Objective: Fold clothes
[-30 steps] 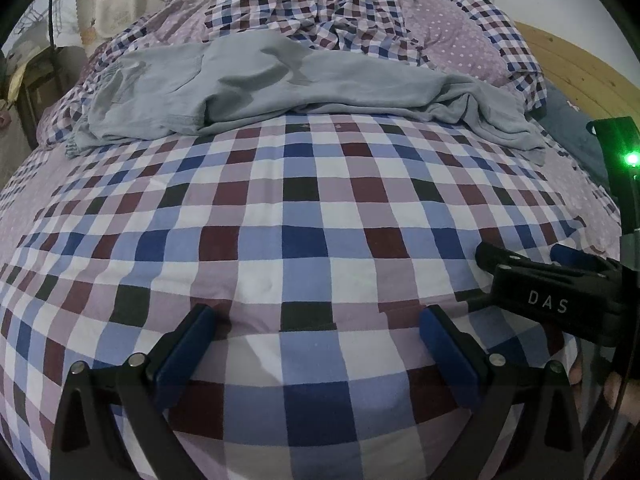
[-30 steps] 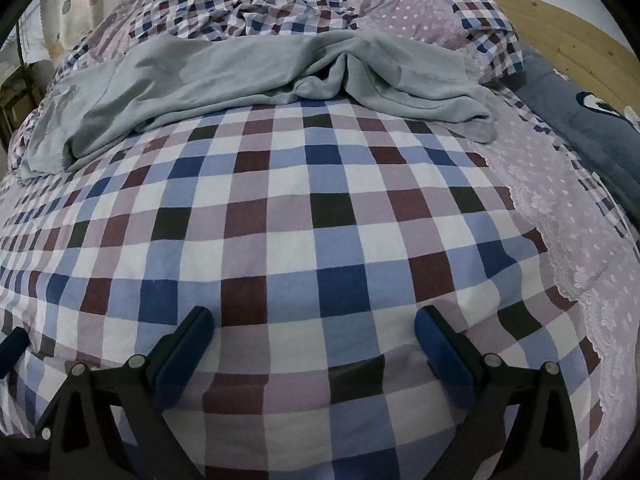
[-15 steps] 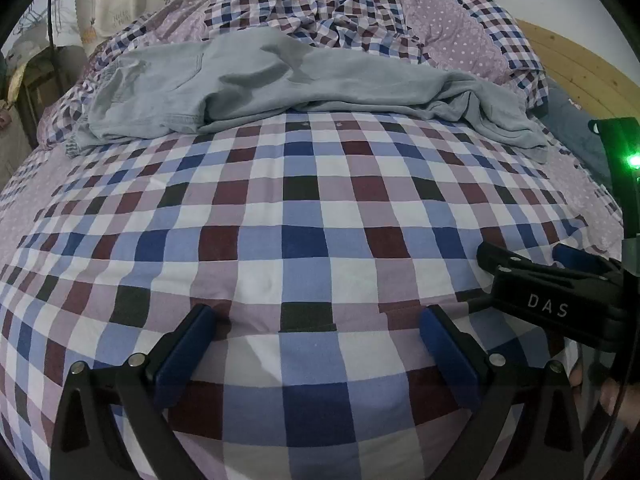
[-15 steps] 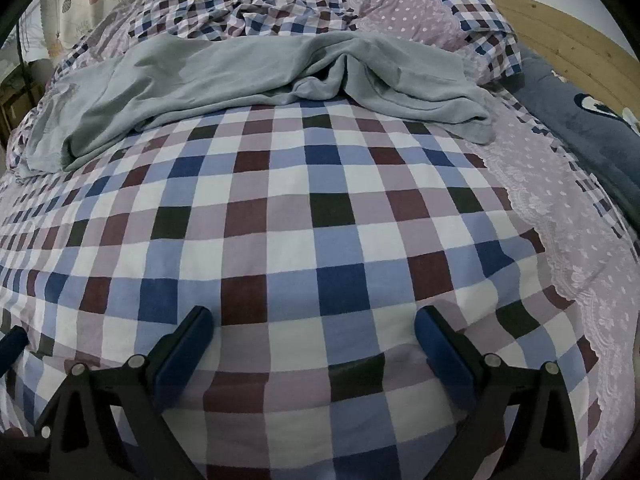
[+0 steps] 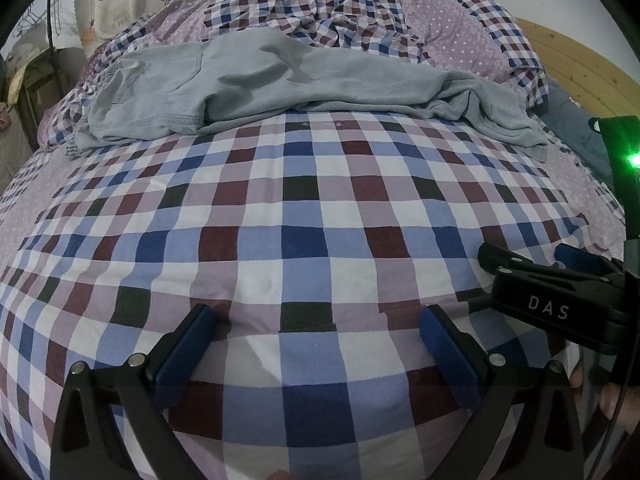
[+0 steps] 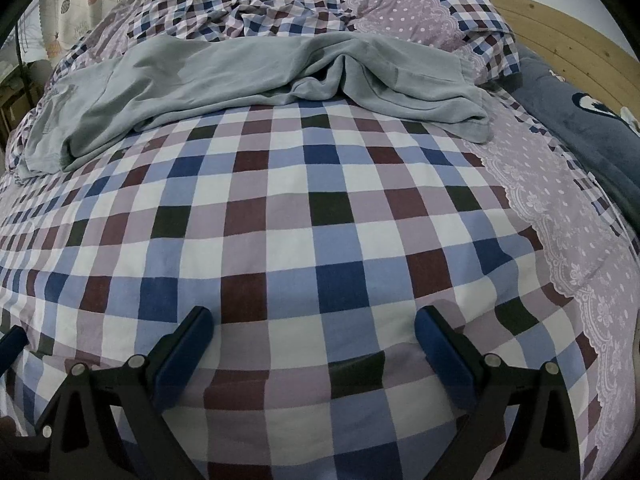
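Grey trousers point(image 5: 288, 92) lie crumpled across the far part of the bed, on the checked cover point(image 5: 304, 216), well apart from both claws. Left claw point(image 5: 316, 344): jaws wide apart, empty, low over the cover. Right claw point(image 6: 312, 344): likewise spread, empty. Versus 1.0 s ago: trousers unmoved on the cover but sitting slightly lower in both views; the jaw spread is unchanged. Right claw point(image 5: 556, 280) shows at the left view's right edge, as before.
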`<action>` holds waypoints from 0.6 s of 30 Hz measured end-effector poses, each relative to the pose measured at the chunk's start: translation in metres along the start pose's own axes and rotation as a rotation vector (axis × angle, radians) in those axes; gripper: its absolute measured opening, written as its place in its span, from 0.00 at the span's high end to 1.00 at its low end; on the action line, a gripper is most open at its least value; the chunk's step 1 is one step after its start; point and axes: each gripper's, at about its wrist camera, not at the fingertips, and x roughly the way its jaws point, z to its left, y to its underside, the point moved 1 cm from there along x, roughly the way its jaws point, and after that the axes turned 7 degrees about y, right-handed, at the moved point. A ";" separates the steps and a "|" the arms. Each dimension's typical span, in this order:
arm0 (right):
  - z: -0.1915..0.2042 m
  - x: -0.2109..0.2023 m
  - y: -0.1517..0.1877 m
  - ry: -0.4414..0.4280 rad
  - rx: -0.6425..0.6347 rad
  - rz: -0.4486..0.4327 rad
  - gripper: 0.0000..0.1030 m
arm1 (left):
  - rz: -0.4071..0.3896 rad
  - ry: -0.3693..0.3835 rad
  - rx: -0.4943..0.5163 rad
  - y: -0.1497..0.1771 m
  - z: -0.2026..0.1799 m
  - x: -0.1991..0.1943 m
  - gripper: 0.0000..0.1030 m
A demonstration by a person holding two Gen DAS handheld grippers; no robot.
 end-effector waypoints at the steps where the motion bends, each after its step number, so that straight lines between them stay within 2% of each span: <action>1: 0.000 0.000 0.000 -0.001 0.000 0.000 0.00 | 0.000 0.000 0.000 0.000 0.000 0.000 0.00; 18: 0.000 0.000 0.000 -0.002 0.000 0.000 0.00 | -0.001 -0.002 0.001 0.001 -0.001 -0.001 0.00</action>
